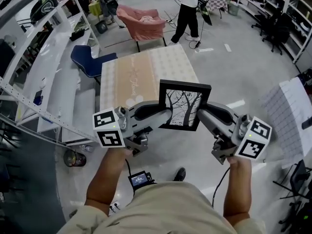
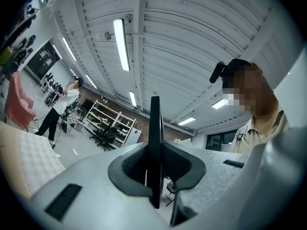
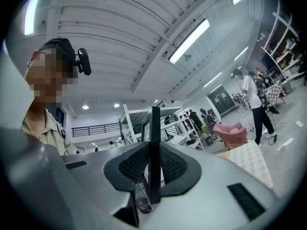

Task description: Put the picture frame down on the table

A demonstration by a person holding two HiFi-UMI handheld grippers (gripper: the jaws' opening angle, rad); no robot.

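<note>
A black picture frame (image 1: 184, 106) with a bare-tree print hangs upright in the air, just in front of the near edge of the table (image 1: 146, 67). The table has a beige and white patterned cloth. My left gripper (image 1: 163, 115) is shut on the frame's left edge and my right gripper (image 1: 204, 112) is shut on its right edge. In the left gripper view the frame (image 2: 154, 147) shows edge-on between the dark pads (image 2: 134, 164) of the gripper (image 2: 154, 169). In the right gripper view the frame (image 3: 154, 152) stands the same way in the gripper (image 3: 153, 164).
A blue chair (image 1: 87, 60) stands at the table's left side and a pink armchair (image 1: 141, 23) beyond it. A person (image 1: 187, 9) stands farther back. White shelving (image 1: 44, 72) runs along the left. A grid-patterned board (image 1: 290, 116) is at the right.
</note>
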